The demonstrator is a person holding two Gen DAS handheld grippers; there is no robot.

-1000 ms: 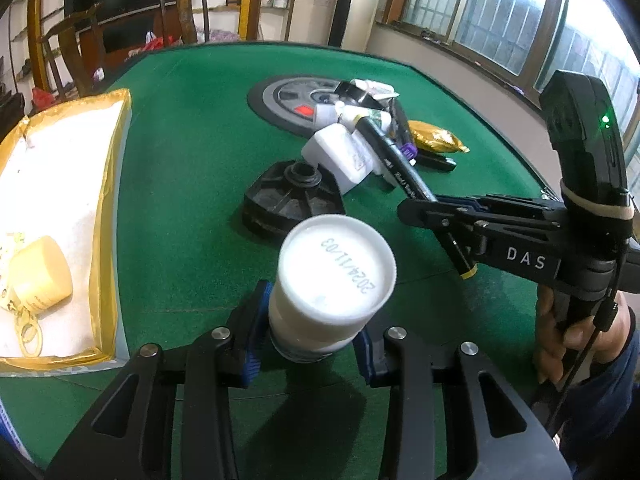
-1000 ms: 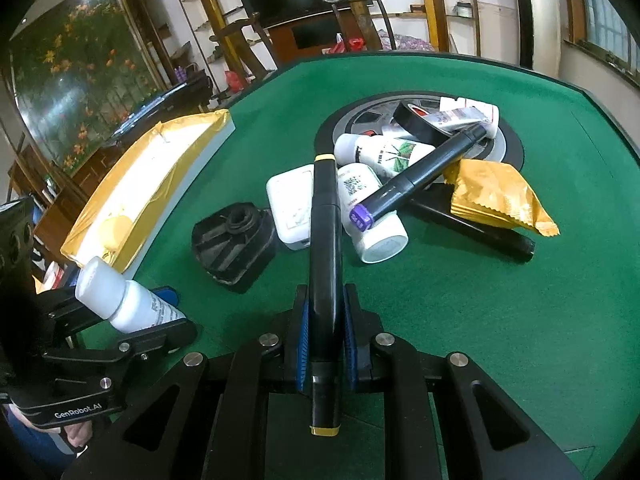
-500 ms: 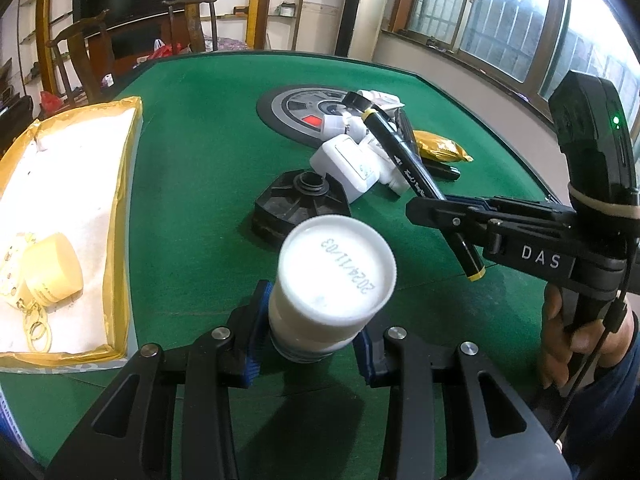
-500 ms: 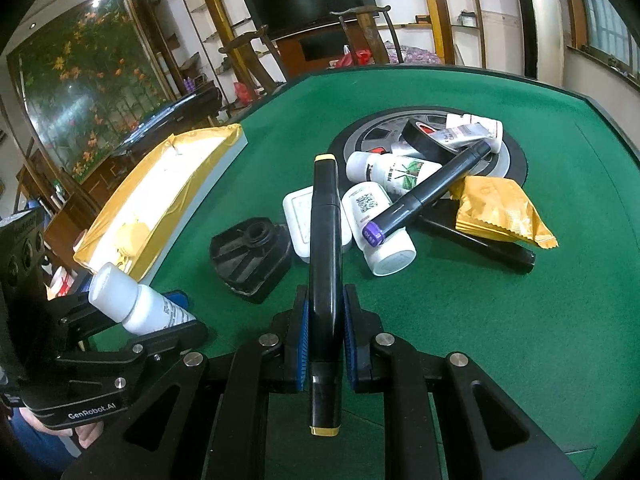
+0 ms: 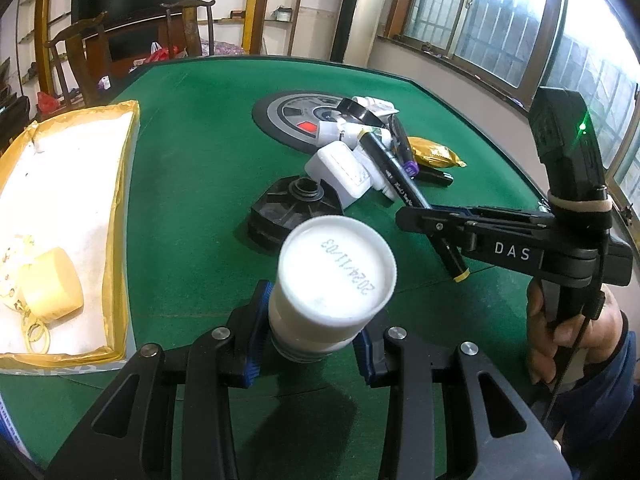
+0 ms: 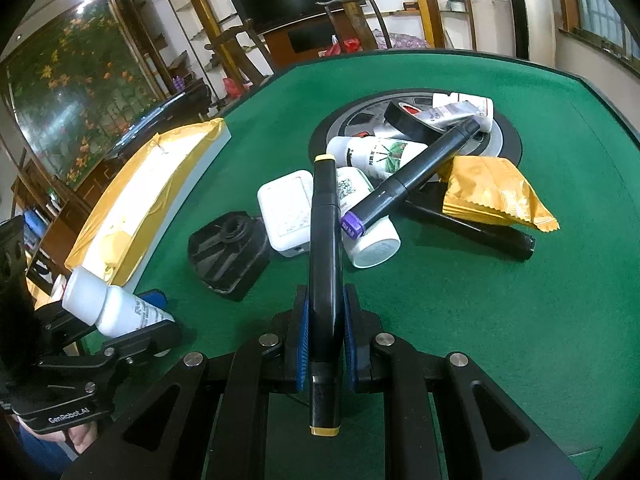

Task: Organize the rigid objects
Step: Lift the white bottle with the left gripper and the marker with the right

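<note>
My left gripper (image 5: 312, 336) is shut on a white pill bottle (image 5: 332, 284), cap toward the camera, held above the green table. The same bottle (image 6: 108, 304) shows at the left of the right wrist view. My right gripper (image 6: 324, 336) is shut on a black marker with yellow ends (image 6: 325, 248), pointing forward; that marker (image 5: 404, 188) also shows in the left wrist view. Behind lies a pile: a white box (image 6: 286, 208), white bottles (image 6: 372, 236), a purple-capped marker (image 6: 408, 178), a gold packet (image 6: 492, 194) and a black ribbed base (image 6: 228, 252).
A gold-edged tray (image 5: 116, 208) with white lining sits at the left, holding a cream cylinder (image 5: 52, 284) and rings. A round grey disc (image 5: 292, 116) is set in the table's middle. A hand (image 5: 568, 328) grips the right tool. Chairs and shelves stand beyond the table.
Both views have tilted up slightly, so the pile and tray sit lower in frame. Both grips are unchanged.
</note>
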